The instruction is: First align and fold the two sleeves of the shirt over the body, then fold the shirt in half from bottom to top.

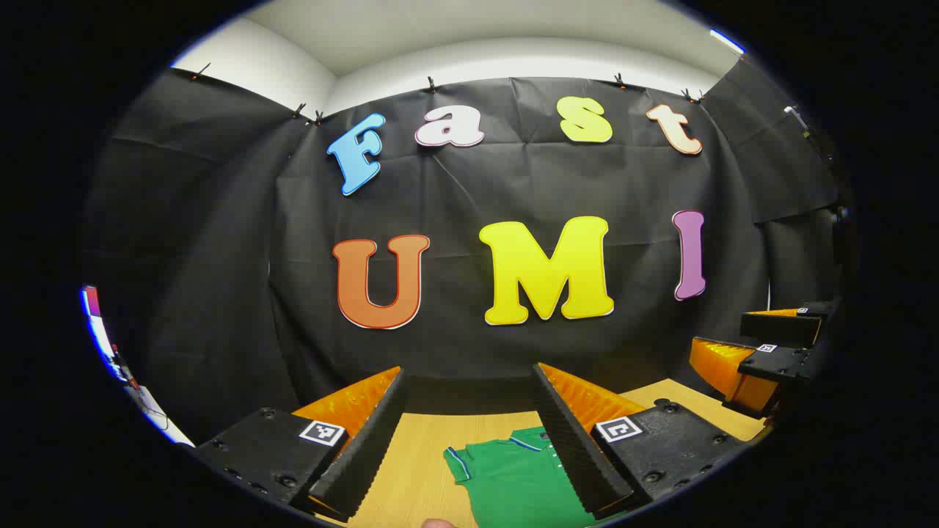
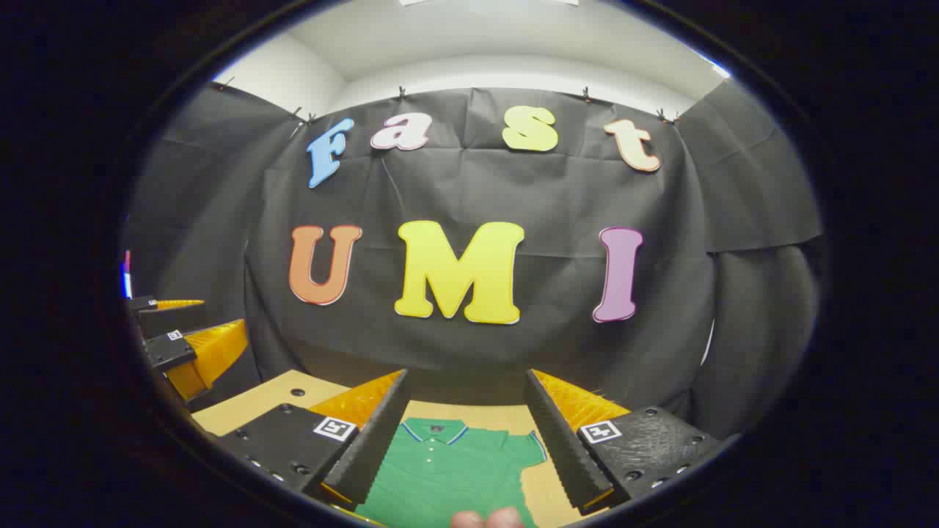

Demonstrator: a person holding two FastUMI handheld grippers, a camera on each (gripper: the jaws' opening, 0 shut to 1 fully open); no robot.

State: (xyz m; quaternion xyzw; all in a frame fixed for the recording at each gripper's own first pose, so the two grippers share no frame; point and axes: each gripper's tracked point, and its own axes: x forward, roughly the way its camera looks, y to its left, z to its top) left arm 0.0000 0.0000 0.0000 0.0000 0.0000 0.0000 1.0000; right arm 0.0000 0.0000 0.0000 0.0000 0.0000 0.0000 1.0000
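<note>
A green polo shirt (image 1: 513, 480) lies flat on the wooden table (image 1: 414, 455), collar toward the back wall. In the left gripper view its short sleeve (image 1: 458, 463) sticks out to the left. My left gripper (image 1: 469, 374) hovers above it, open, with nothing between its fingers. In the right gripper view the shirt (image 2: 447, 469) shows its collar (image 2: 436, 429) and the other sleeve (image 2: 532, 447). My right gripper (image 2: 466, 375) is open and empty above it. Each gripper also appears off to the side in the other's view: the right gripper (image 1: 733, 337) and the left gripper (image 2: 220, 314).
The black cloth wall (image 1: 469, 220) stands just behind the table's far edge. Bare tabletop (image 2: 249, 403) lies left of the shirt in the right gripper view. A person's fingertip (image 2: 484, 519) peeks in at the bottom edge.
</note>
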